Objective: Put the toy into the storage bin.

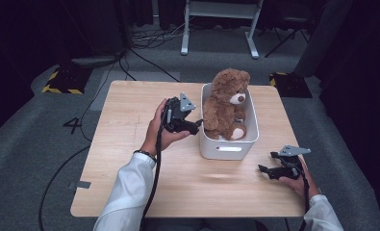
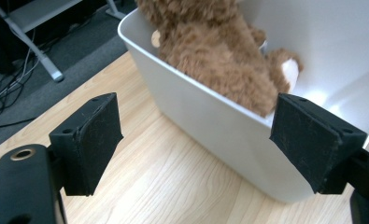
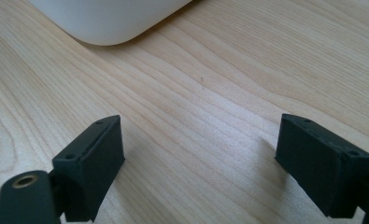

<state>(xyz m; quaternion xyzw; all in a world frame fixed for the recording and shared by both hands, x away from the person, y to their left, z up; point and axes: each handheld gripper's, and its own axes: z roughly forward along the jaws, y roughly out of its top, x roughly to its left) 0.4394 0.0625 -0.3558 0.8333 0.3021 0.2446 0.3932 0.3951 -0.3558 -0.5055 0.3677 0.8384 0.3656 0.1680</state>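
Wooden table [image 1: 130, 159] underneath. White bin [image 1: 228, 149] at two o'clock from centre, brown teddy bear [image 1: 226, 103] seated inside. At the bin's nine o'clock, left gripper [image 1: 197, 122], jaws wide, nothing gripped. At its four o'clock, right gripper [image 1: 267, 163], likewise spread over bare wood.

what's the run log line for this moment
teddy bear: sitting in white bin | left gripper: open, beside bin | right gripper: open, empty
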